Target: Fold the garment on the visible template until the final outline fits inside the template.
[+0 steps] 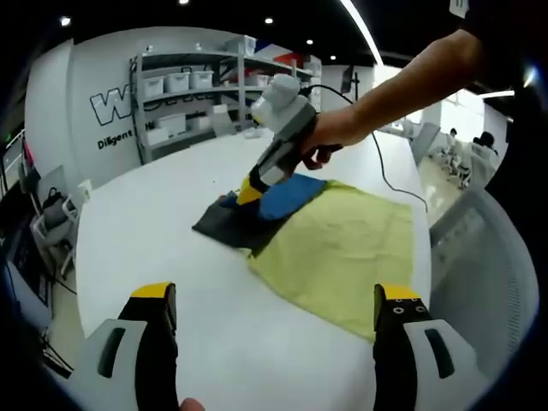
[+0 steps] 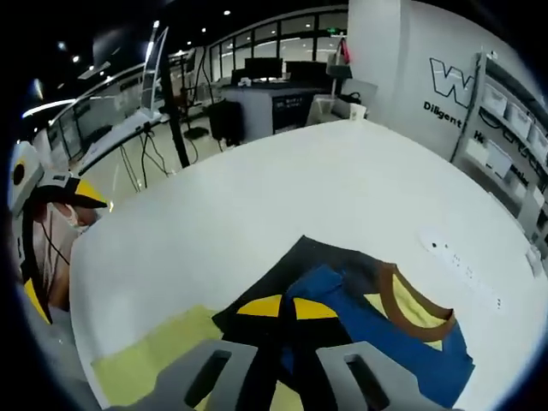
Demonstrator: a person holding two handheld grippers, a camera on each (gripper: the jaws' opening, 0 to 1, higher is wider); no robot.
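Two hand-held grippers are mine here. Biggest thing first: the white worktop (image 1: 171,257) carries everything, and on it lies the yellow-green template (image 1: 342,248), flat and spread wide. The garment (image 1: 257,210), blue and dark with a brown collar and yellow inside, sits bunched at the template's far corner, half on the cloth and half off onto bare worktop.

My right hand-held gripper (image 1: 248,193) is down on the garment's edge; in the right gripper view its yellow tips (image 2: 287,306) are brought together against the dark and blue fabric, so I judge them pinched on it, though the contact itself is partly hidden. My left hand-held gripper (image 1: 274,312) hangs well back over bare worktop, jaws wide apart, holding nothing.

To do this fold well, I would lift only the top layer, carry it low over the template, and lay it so the dark overhang comes inside the yellow-green edge. The left one could pin the near side to stop the pile sliding.

Shelves (image 1: 184,94) by the wall carry pale bins (image 1: 178,81); what is in them I cannot tell.
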